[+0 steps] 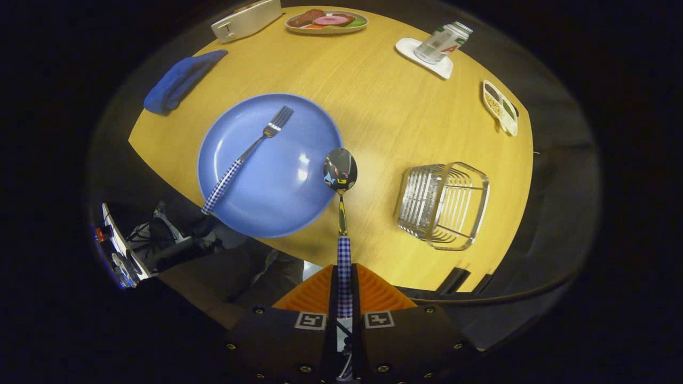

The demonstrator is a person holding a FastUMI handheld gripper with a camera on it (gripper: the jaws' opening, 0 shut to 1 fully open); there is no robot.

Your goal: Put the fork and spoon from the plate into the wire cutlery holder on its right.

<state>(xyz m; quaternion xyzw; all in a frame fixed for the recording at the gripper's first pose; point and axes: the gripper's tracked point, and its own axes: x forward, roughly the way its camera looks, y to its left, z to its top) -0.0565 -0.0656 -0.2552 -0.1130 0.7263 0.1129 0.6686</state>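
Gripper view: the gripper [344, 288] is clenched on the checked handle of a spoon [340, 169], both jaws pressing the handle between them. The spoon runs straight ahead from the jaws, its shiny bowl held up above the right rim of a blue plate [277, 197] on a round wooden table [384, 106]; whether the bowl touches the rim cannot be told.

On the plate lies a fork [251, 151] with the same checked handle. It rests slantwise across the plate's left half, tines pointing away from the jaws and the handle end reaching over the plate's near-left rim.

To the right of the plate, well apart from it, stands the wire cutlery holder [443, 205], a silver basket of thin bars seen tilted by the lens. It sits ahead of the jaws and off to their right, with bare table between it and the spoon.

Beyond the plate, on its far left, a folded blue cloth [179, 80] lies near the table's edge. Farther back are a white box [245, 20] and a dish of food [326, 21]. On the far right of the plate a can [443, 41] stands on a white coaster [416, 53], and a small divided tray [500, 106] lies beyond the holder.
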